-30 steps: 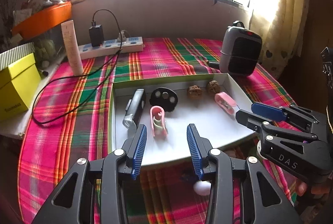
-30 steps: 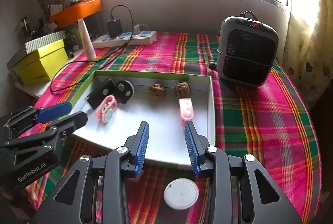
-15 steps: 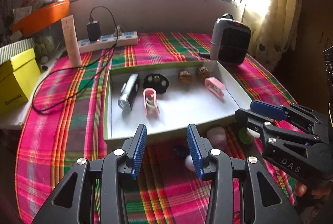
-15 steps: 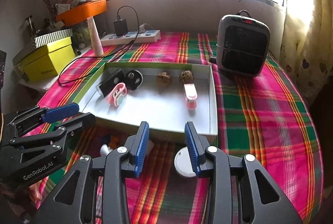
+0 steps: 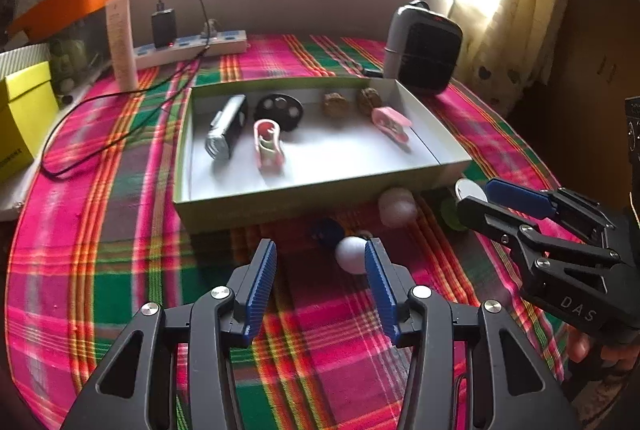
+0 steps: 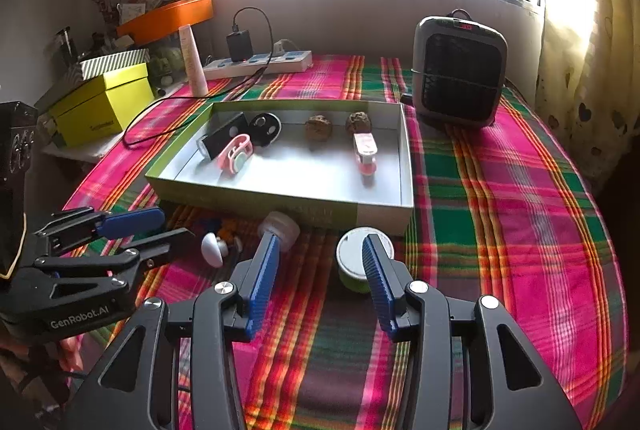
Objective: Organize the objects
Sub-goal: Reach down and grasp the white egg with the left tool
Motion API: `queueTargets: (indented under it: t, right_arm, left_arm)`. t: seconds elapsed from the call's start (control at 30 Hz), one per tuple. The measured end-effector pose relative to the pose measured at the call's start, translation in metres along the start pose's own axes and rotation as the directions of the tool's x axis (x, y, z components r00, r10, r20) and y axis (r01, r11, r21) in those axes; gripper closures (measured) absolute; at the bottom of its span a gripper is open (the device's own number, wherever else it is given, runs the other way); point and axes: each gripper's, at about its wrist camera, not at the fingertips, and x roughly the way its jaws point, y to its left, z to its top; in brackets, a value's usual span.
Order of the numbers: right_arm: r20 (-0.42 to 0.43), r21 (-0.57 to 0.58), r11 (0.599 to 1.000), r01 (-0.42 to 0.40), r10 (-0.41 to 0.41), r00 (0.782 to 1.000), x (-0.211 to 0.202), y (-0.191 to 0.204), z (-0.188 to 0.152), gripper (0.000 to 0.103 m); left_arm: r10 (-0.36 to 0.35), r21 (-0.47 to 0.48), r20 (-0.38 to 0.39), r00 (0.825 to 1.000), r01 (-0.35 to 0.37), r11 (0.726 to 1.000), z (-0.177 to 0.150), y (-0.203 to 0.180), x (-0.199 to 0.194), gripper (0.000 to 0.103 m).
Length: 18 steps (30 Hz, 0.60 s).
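A shallow white tray [image 5: 432, 154] [image 6: 404, 170] on the plaid cloth holds a silver-black device [image 5: 226, 126], a black disc [image 5: 278, 106], two pink clips [image 5: 268, 146] [image 5: 390, 122] and two walnuts [image 5: 336, 103] [image 6: 358, 121]. In front of it lie a white egg-shaped piece [image 5: 350, 254] [image 6: 212, 249], a pale pink jar [image 5: 396, 206] [image 6: 280, 226], a dark blue item [image 5: 326, 230] and a green pot with a white lid [image 6: 352, 258]. My left gripper [image 5: 320, 284] is open and empty beside the egg. My right gripper [image 6: 318, 276] is open and empty beside the green pot.
A grey heater [image 6: 458, 70] stands behind the tray's right corner. A power strip [image 5: 192, 48] with a cable, a tall tube [image 5: 122, 42], a yellow box [image 6: 104, 102] and an orange bin [image 6: 168, 16] are at the back left.
Both grippers have drawn back from over the tray toward the near edge. The small objects in front of the tray have come into view. Both stay open.
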Motion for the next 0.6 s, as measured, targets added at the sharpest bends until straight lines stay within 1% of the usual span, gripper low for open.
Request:
queueTargets:
  t: [0.1,0.23,0.6]
  right_arm:
    - [-0.008,0.007,1.0,-0.003,0.003,1.0,0.0,-0.002,-0.005,0.058]
    - [-0.013,0.018,1.0,-0.002,0.002,1.0,-0.001,-0.004,-0.009,0.058]
    - [-0.025,0.033,0.999,-0.002,0.003,1.0,0.0,-0.008,-0.015,0.058]
  left_arm:
    - [-0.02,-0.001,-0.023,1.0,0.02,1.0,-0.003,-0.003,0.005,0.058]
    - [-0.026,0.006,-0.033,0.999,0.026,1.0,-0.004,-0.006,0.008,0.058]
    - [-0.008,0.013,-0.061,0.998,0.009,1.0,0.0,-0.014,0.027,0.058]
